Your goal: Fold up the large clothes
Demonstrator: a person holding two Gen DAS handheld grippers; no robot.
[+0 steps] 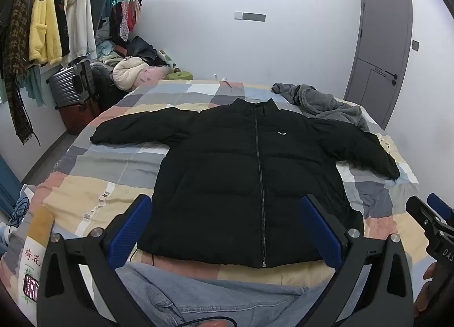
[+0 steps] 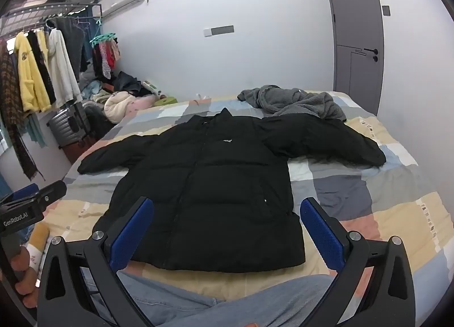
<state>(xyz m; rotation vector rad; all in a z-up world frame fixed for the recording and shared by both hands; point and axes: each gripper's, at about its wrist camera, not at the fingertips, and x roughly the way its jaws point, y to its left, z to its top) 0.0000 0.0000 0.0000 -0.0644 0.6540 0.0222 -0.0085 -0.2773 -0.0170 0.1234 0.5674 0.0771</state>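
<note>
Black jacket flat, zipped, sleeves spread, centre frame on patchwork bed. Left gripper jaws wide apart, hovering above hem, lower frame. Right gripper likewise apart, empty. Grey robe behind jacket, upper right.

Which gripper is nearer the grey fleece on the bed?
Right. The right gripper hovers on the grey fleece side of the black jacket; the left gripper hovers farther left.

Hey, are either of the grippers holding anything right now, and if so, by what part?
Nothing is held. The left gripper and right gripper are both open above the near hem of the black jacket, which lies flat on the bed.
</note>
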